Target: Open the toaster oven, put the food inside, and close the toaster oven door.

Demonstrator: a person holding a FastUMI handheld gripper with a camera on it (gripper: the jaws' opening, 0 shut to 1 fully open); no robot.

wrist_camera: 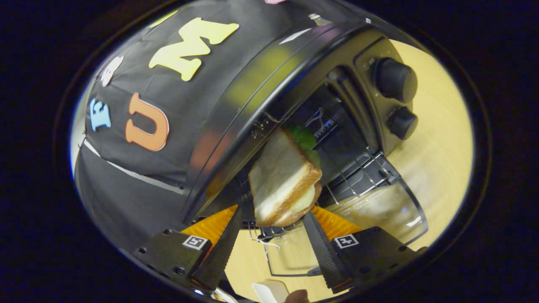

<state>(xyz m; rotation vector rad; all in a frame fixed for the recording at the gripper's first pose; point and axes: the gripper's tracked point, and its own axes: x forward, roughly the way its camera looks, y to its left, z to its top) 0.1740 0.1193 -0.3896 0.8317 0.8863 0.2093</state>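
A sandwich [282,181] of toasted bread with a pale filling and green lettuce is held edge-on between my fingers, and my gripper [273,212] is shut on its near end. Its far end pokes into the mouth of the black toaster oven [261,84], which looks tilted in this view. The oven's glass door [379,210] is folded down flat, just beyond my fingers. A wire rack [358,172] shows inside the dark cavity, beside the sandwich.
Two black knobs [396,80] [402,122] sit on the oven's control panel beside the opening. The oven stands on a light wooden table [438,143]. A small white object [269,290] and a fingertip [297,296] show under my fingers.
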